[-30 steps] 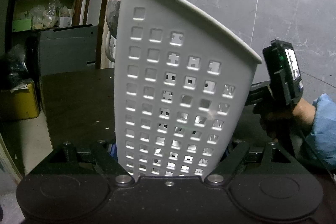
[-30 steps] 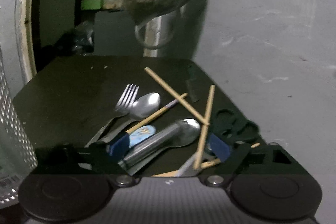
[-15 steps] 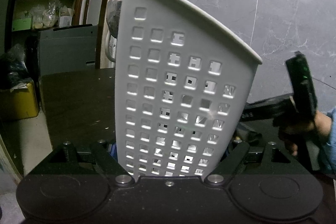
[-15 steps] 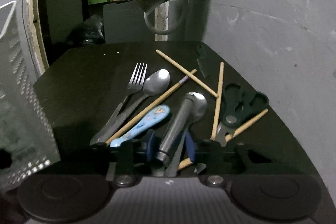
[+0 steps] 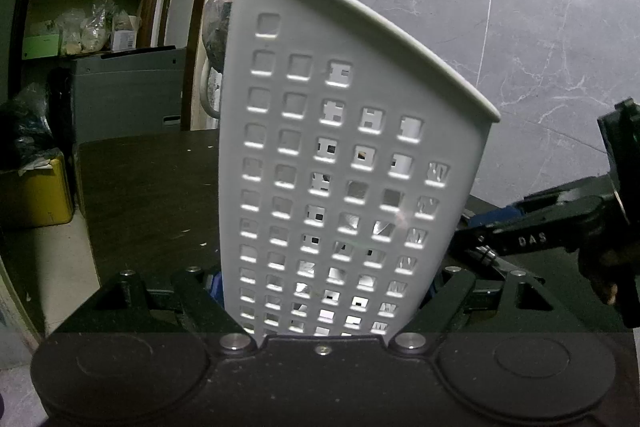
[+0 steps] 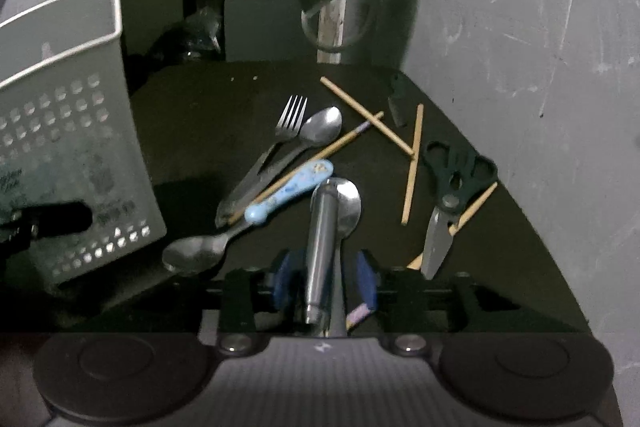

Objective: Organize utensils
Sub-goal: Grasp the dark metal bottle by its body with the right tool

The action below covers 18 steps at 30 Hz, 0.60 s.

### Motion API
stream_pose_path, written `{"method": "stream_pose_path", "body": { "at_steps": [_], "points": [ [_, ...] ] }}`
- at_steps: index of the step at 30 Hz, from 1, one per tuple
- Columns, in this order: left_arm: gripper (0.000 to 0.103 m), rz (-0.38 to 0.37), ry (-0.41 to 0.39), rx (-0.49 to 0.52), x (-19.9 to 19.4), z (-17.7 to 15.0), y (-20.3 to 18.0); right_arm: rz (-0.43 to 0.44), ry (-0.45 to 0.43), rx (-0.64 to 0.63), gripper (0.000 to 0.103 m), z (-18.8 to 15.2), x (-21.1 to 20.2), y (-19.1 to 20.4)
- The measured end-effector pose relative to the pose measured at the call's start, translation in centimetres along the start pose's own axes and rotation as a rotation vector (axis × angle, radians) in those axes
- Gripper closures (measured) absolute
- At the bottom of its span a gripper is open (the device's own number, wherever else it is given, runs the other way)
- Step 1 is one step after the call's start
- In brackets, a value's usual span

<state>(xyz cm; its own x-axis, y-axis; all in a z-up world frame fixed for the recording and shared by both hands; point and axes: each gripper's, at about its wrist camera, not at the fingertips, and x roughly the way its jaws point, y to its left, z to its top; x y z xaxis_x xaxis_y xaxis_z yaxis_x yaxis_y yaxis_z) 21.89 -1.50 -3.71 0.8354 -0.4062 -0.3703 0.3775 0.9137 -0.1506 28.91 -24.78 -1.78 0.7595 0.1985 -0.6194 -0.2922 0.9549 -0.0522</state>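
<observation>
White perforated caddy point(image 5: 352, 163): light, stiff plastic, left gripper point(image 5: 324, 291) clamped on its base, tilted. Right gripper point(image 6: 325, 281), jaws opening, pads just off a steel ladle point(image 6: 326, 239) handle: heavy, slick; grip mid-handle. Remaining utensils lie at 12 o'clock of it, scissors point(image 6: 452, 195) at 2.

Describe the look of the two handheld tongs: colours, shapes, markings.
Both are black. The left tongs have angular black fingers with silver pivot screws above a body with two round discs. The right tongs carry blue pads; seen from the left wrist view, their arm bears white letters "DAS".
</observation>
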Motion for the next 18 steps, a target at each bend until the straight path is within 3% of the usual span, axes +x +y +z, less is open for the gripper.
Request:
{"method": "stream_pose_path", "body": {
  "at_steps": [8,18],
  "points": [
    [0.020,0.000,0.001,0.000,0.0,0.0,0.0,-0.010,-0.006,-0.013,0.039,1.5,1.7,0.2],
    [0.020,-0.001,0.003,0.002,0.0,-0.1,0.1,0.002,0.016,0.015,0.041,2.3,3.7,-0.4]
  ]
}}
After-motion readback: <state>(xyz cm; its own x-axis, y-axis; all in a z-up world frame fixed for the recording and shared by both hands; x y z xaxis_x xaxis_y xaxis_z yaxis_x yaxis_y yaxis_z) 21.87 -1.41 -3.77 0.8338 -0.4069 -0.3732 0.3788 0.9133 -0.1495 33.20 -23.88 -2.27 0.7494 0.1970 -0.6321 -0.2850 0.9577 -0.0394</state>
